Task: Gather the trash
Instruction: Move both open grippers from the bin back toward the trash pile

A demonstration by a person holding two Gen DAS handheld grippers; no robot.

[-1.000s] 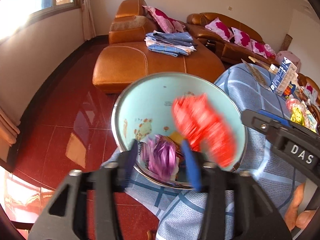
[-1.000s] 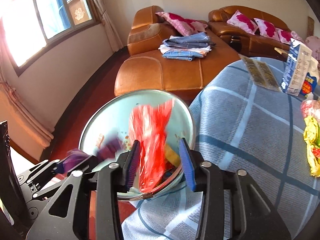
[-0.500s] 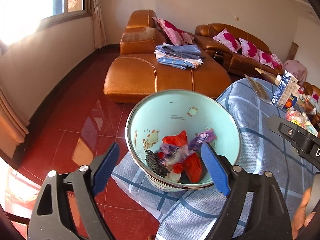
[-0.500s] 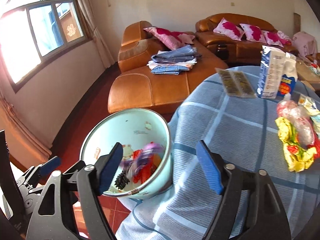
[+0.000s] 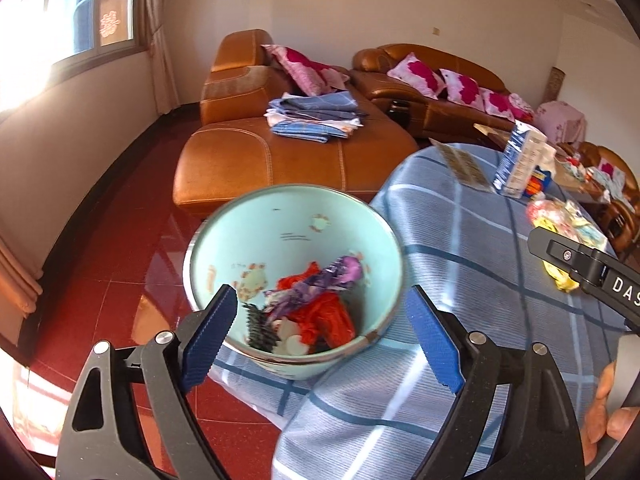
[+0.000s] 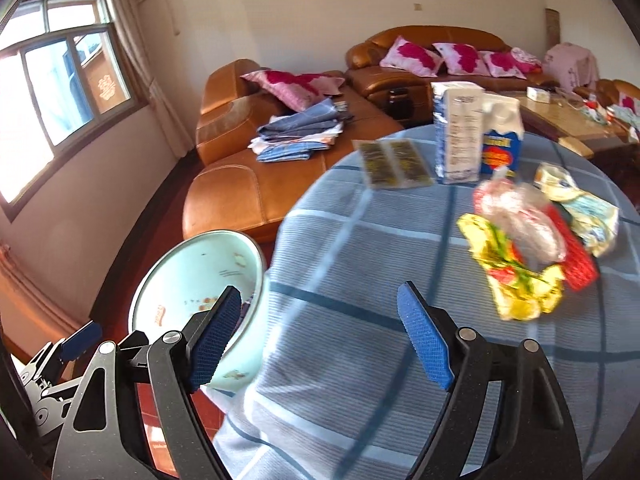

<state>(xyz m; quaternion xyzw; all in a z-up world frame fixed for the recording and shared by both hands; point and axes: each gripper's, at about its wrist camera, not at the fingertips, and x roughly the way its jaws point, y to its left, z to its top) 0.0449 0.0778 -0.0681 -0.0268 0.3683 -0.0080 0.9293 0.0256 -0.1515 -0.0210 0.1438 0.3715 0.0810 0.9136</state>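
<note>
A pale green bowl (image 5: 280, 236) stands at the table's left edge and holds a red wrapper (image 5: 324, 316), a purple wrapper (image 5: 332, 276) and other scraps. My left gripper (image 5: 320, 290) hovers open just in front of the bowl, with nothing between its pads. My right gripper (image 6: 319, 288) is open and empty over the blue plaid tablecloth (image 6: 360, 240), with the bowl (image 6: 192, 268) at its left. Loose trash lies to its right: a yellow wrapper (image 6: 512, 276), a clear bag (image 6: 520, 216), a red wrapper (image 6: 576, 256) and a pale crumpled wrapper (image 6: 588, 212).
A blue and white carton (image 6: 458, 132), a smaller box (image 6: 500, 136) and a flat packet (image 6: 394, 164) stand at the table's far side. An orange leather sofa (image 5: 260, 160) with folded cloths (image 5: 316, 120) lies beyond. A red tiled floor (image 5: 120, 260) drops off left of the table.
Both grippers opened; the red wrapper and the purple wrapper fell into the bowl. Both grippers pulled back from the bowl, and the right one swung right over the table.
</note>
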